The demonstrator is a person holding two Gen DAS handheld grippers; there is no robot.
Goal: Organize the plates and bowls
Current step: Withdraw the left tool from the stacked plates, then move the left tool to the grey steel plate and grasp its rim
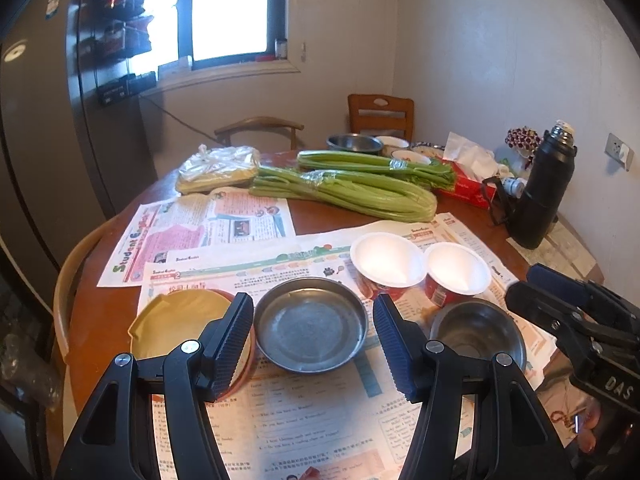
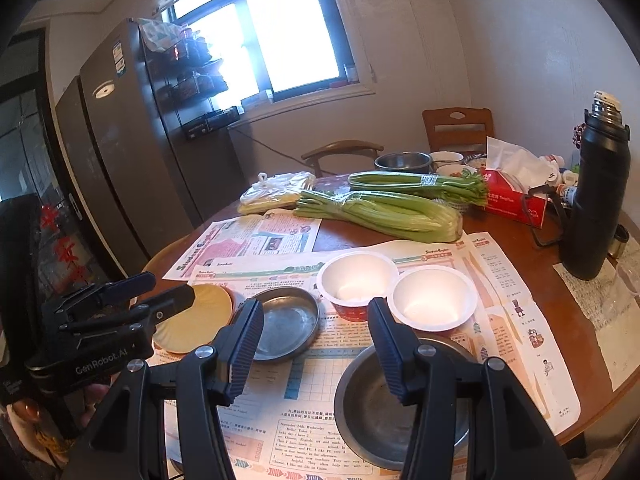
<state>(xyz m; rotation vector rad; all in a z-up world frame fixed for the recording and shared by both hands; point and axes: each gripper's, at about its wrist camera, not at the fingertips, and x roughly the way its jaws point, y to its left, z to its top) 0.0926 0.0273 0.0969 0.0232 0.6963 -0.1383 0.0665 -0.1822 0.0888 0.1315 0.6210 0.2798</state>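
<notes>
Left claw [image 1: 314,326] gapes wide, empty, hovering over the shallow metal plate [image 1: 311,323]. Right claw [image 2: 316,344] is spread open too, holding nothing, above the steel bowl [image 2: 360,408]. Left of the plate sits a yellow plate [image 1: 176,320]; beyond, two white cups [image 2: 400,292] stand touching on newspapers [image 1: 280,264], and celery [image 1: 348,190] lies farther across the table [image 2: 500,216].

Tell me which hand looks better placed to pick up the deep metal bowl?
Probably the right gripper: its open jaws hang right over the deep metal bowl, while the left gripper frames the shallow metal plate.
</notes>
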